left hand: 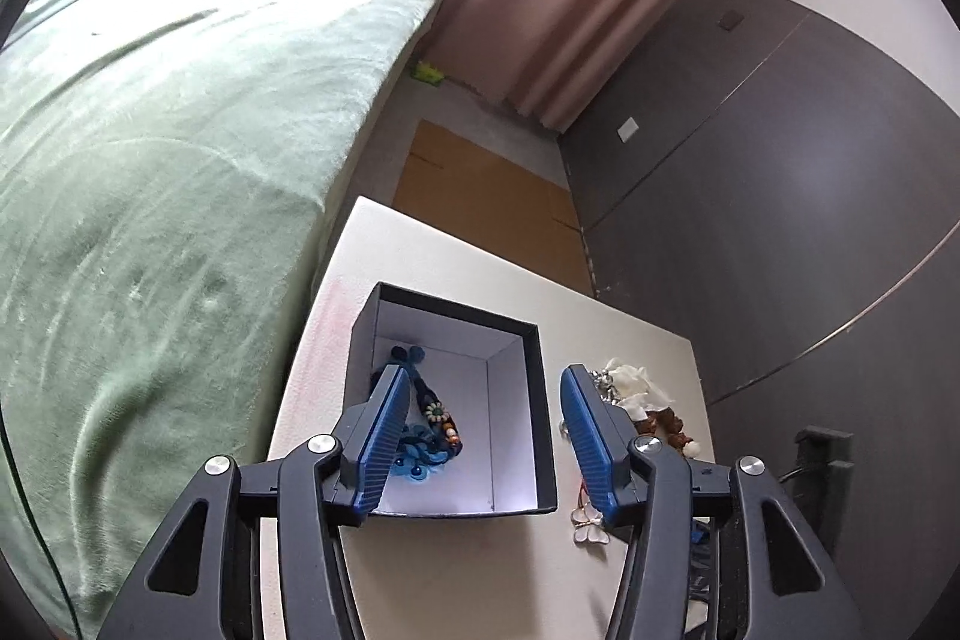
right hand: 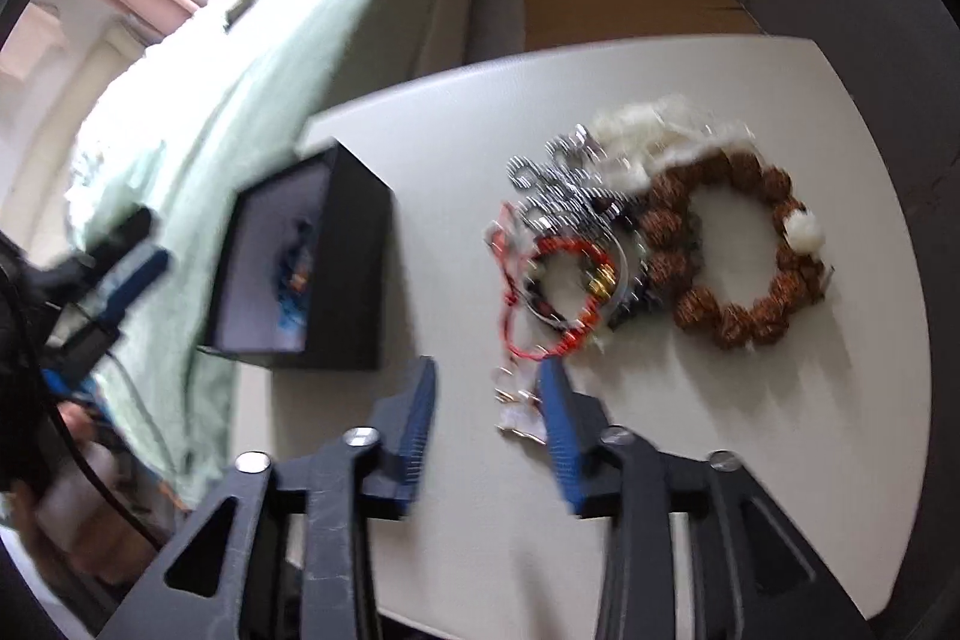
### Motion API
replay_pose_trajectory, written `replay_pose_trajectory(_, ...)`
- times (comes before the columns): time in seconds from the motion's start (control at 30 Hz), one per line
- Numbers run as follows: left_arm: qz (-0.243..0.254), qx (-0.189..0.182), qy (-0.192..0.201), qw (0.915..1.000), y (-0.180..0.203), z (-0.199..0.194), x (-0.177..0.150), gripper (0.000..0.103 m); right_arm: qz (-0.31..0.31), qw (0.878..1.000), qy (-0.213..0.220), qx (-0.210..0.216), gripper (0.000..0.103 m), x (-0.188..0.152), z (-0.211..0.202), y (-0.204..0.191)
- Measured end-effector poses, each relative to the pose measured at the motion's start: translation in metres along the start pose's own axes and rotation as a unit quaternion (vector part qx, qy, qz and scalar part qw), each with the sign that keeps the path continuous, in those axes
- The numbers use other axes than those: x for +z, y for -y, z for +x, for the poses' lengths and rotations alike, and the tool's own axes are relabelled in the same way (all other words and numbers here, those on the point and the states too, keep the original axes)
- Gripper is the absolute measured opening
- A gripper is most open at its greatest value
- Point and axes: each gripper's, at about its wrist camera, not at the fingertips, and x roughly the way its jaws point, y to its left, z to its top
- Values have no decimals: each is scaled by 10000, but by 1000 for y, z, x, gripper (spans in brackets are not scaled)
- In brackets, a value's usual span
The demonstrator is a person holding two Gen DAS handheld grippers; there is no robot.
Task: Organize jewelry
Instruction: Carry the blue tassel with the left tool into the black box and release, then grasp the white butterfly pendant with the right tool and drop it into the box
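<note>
The black box (left hand: pixel 534 400) stands open-topped on the white table (left hand: pixel 480 568), so pieces drop straight in. Inside it, against its left wall, lies a blue knotted ornament (left hand: pixel 429 436), its long axis running from the box's near edge toward its far wall. Right of the box the unsorted heap waits: a brown bead bracelet (right hand: pixel 729 253), a red cord bracelet (right hand: pixel 567 289). The left gripper (left hand: pixel 483 436) hangs over the box, spread and empty. The right gripper (right hand: pixel 487 430), spread and empty too, hovers near the heap.
</note>
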Motion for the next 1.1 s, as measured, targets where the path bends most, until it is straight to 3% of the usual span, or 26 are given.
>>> replay_pose_trajectory(0.23, 17, 19, 81, 10000, -1, -4, 2, 54, -343, 9975, -243, -564, 44, -5, 25, -13)
replay_pose_trajectory(0.27, -1, 22, 63, 10000, -2, -3, 2, 54, -399, 9970, -309, -590, 29, -5, 26, -16)
replay_pose_trajectory(0.3, -15, 23, 54, 10000, -3, -3, 2, 54, -367, 9971, -352, -566, 22, -5, 26, -15)
replay_pose_trajectory(0.37, -53, 20, 51, 10000, -5, -4, 2, 54, -214, 9983, -298, -442, 13, -5, 21, -12)
replay_pose_trajectory(0.47, -66, 30, 101, 9999, -6, -6, 3, 54, -114, 9996, -103, -250, 13, -3, 7, -9)
replay_pose_trajectory(0.67, -146, 32, 165, 9998, -10, -7, 6, 54, 81, 9972, 460, 584, 13, 3, -27, -13)
replay_pose_trajectory(0.87, -200, 101, 256, 9994, -19, -12, 10, 54, 90, 9867, 932, 1327, 13, 17, -26, -45)
replay_pose_trajectory(1.1, -434, 191, 382, 9981, -38, -21, 17, 54, 93, 9747, 1031, 1983, 13, 34, -11, -80)
